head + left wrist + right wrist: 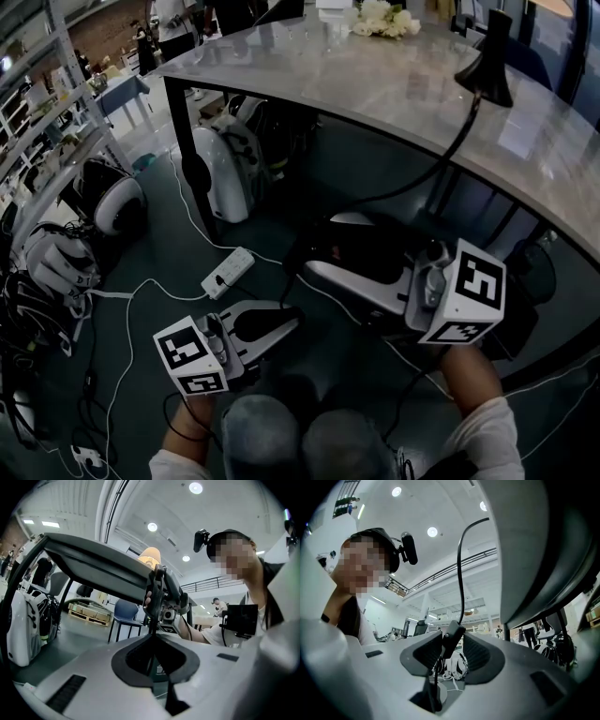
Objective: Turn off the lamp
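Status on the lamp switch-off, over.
Left tongs shut. Right tongs open around black inline cord switch. Black gooseneck lamp appears lit. Nothing obstructing.

Tabletop [375,75] glossy marble-look; lamp [487,67] + cord [450,150] matt blk; power strip [228,272] smooth wht plastic

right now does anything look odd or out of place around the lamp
The cord of the lamp runs off the table edge, so its inline switch hangs in mid-air, between the open jaws of the right hand-held gripper. On the floor, a power strip and loose cables lie sprawled.
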### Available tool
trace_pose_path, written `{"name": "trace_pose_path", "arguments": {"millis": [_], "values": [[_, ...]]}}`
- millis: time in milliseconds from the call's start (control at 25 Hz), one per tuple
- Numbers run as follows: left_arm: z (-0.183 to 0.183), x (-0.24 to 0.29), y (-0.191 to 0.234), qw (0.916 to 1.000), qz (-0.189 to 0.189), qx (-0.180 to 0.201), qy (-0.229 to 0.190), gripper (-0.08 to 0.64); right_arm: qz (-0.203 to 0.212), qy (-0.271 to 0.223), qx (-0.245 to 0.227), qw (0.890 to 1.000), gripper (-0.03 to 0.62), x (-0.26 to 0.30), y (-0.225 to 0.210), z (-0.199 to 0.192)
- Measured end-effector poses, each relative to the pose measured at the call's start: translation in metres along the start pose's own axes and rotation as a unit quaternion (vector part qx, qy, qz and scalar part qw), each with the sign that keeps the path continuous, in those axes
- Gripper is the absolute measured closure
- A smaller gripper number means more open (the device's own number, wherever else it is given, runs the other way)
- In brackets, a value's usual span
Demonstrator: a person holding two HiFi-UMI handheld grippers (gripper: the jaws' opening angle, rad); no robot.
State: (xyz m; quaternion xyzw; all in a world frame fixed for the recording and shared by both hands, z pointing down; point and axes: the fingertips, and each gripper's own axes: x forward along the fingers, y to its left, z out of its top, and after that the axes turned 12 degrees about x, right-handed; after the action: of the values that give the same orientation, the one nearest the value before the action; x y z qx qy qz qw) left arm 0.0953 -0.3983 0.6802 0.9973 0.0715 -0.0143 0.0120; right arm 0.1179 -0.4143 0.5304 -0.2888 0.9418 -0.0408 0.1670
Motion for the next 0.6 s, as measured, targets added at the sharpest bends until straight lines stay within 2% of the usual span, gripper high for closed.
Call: {"name": "trace_pose_path", "arguments": {"millis": [280, 600], "values": [[-0.004, 0.0, 0.006, 0.9999, -0.001, -0.011, -0.007, 0.535, 0.002, 0.008, 0.016, 1.0, 0.479, 0.0, -0.005, -0.003], [-0.015, 0.005, 0.01, 0.9999, 0.004, 0.0, 0.01, 0.535, 0.026, 0.019, 0.026, 0.999, 0.495, -0.003, -0.002, -0.012]]}}
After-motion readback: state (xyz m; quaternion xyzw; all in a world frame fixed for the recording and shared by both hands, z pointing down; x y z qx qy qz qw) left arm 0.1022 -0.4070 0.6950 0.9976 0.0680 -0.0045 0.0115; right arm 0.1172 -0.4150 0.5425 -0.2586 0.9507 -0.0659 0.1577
